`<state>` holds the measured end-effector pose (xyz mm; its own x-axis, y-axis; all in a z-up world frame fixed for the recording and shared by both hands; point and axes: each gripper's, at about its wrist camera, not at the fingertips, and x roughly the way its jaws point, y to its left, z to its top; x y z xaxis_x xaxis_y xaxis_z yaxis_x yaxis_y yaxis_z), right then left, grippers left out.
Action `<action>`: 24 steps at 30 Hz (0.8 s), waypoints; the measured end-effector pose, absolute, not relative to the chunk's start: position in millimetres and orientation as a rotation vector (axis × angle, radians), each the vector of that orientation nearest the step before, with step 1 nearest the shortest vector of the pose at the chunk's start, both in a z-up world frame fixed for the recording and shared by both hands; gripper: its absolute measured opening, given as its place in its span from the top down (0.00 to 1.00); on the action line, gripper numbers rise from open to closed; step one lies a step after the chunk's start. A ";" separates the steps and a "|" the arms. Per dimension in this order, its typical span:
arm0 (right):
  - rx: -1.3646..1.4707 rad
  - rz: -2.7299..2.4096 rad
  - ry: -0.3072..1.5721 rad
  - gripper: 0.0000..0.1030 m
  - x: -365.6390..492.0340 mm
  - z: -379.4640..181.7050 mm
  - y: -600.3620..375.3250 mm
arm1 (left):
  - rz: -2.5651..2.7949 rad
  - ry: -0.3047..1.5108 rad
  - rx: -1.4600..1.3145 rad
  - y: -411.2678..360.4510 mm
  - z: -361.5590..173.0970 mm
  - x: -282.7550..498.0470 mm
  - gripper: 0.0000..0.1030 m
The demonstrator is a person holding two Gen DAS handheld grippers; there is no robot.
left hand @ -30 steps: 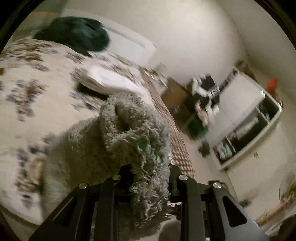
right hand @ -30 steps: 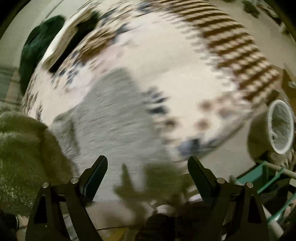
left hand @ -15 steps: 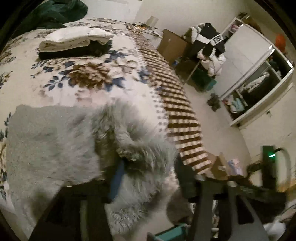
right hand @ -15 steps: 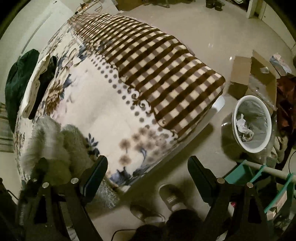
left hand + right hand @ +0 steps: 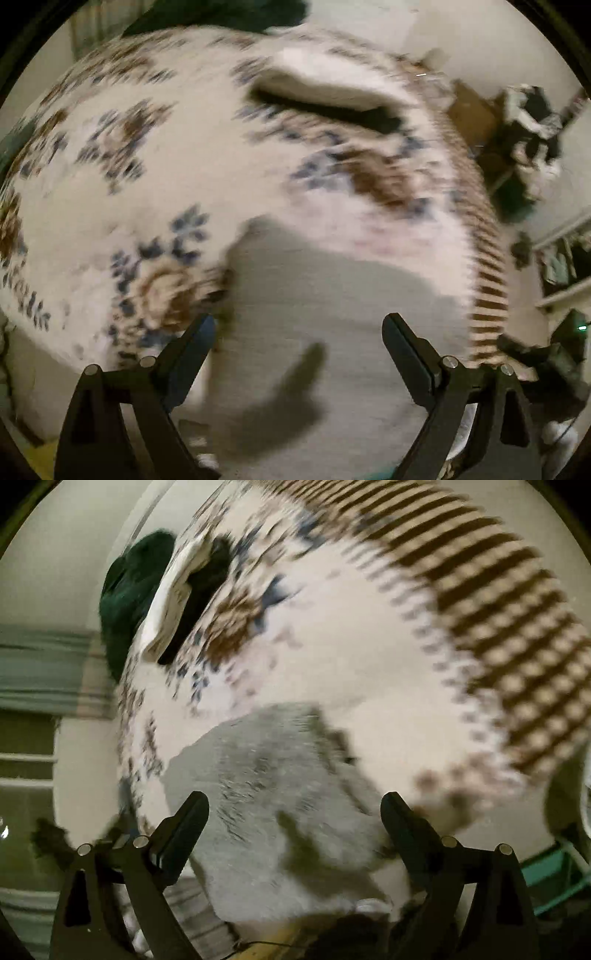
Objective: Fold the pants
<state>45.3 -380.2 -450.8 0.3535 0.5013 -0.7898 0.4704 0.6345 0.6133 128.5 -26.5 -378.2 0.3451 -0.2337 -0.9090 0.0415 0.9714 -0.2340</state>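
Left wrist view: the grey fleecy pants [image 5: 325, 332] lie flat on the bed [image 5: 192, 177], near its front edge. The left hand-held gripper [image 5: 298, 345] hangs above them, jaws wide apart, holding nothing. Advice: take the near edge squarely before the next fold.

Right wrist view: the right hand-held gripper [image 5: 294, 823] is likewise spread wide and empty over the pants [image 5: 280, 794]. Blur hides whether anything touches.

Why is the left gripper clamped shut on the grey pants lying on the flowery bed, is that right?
Not quite. In the left wrist view the left gripper is open, its jaws spread wide with nothing between them. The grey pants do lie on the flowery bed.
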 end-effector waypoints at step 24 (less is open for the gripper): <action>0.887 -0.110 1.521 0.66 4.8 -489.4 -384.1 | -0.284 1.314 -0.079 -75.4 -434.3 133.5 0.10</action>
